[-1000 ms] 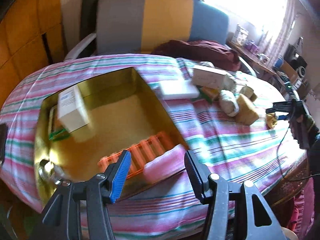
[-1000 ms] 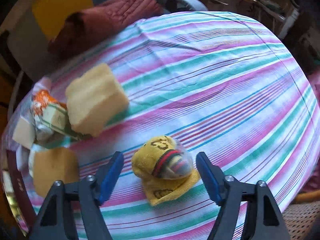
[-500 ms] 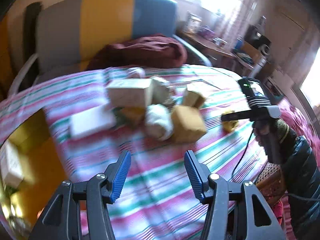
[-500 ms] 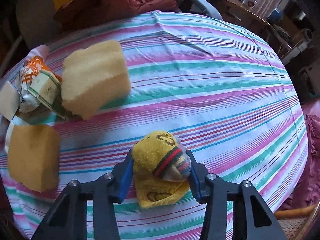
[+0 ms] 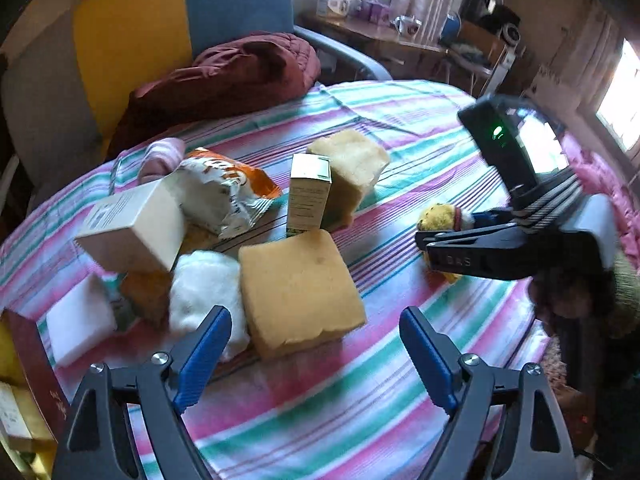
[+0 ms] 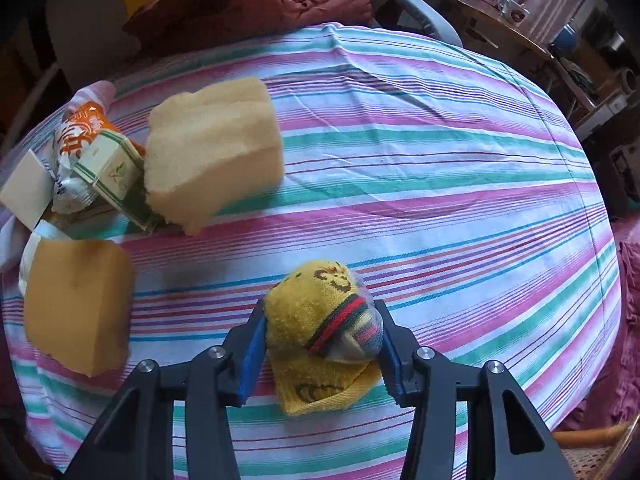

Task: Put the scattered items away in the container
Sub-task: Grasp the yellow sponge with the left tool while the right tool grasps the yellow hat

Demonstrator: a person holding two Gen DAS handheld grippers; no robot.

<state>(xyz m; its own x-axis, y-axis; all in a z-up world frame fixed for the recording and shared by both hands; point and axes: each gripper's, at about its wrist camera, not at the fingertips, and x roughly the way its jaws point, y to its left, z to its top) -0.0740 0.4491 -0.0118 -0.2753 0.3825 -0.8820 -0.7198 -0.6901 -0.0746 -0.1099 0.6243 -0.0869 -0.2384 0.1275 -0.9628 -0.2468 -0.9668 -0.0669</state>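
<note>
Only partly done, to judge from the desk [image 5: 400, 152] with its pink, green and white striped cloth. Left to tidy, all in one heap just beyond the left tool [image 5: 312, 316]:
- a big orange-tan sponge block [image 5: 296, 292], smooth on top
- a paler yellow sponge block [image 5: 352, 168] with rough, porous faces
- a soft white fluffy bundle [image 5: 204, 284]
- a small upright green-and-white carton [image 5: 310, 192]
- a crinkled orange and white foil snack bag [image 5: 224, 192]
- a cream cardboard box [image 5: 132, 228], tilted on the heap
- a flat white foam slab [image 5: 78, 320]
- something soft and pink [image 5: 160, 156] behind, too hidden to name

Barely visible at the lower left edge of the left wrist view: the container, a gold-lined box with a dark red wall [image 5: 32, 356], seemingly with a pale carton already inside.

In the left tool, nothing. Opened just now to full width, poised above the orange-tan sponge block and apart from it.

In the right tool [image 6: 320, 316], a rolled yellow knitted sock bundle [image 6: 316, 304] with red and green bands. Closed on it just now, blue pads pressing both sides and denting the soft knit a little. Seems to rest on the cloth, well apart from the container; cannot tell if lifted.
</note>
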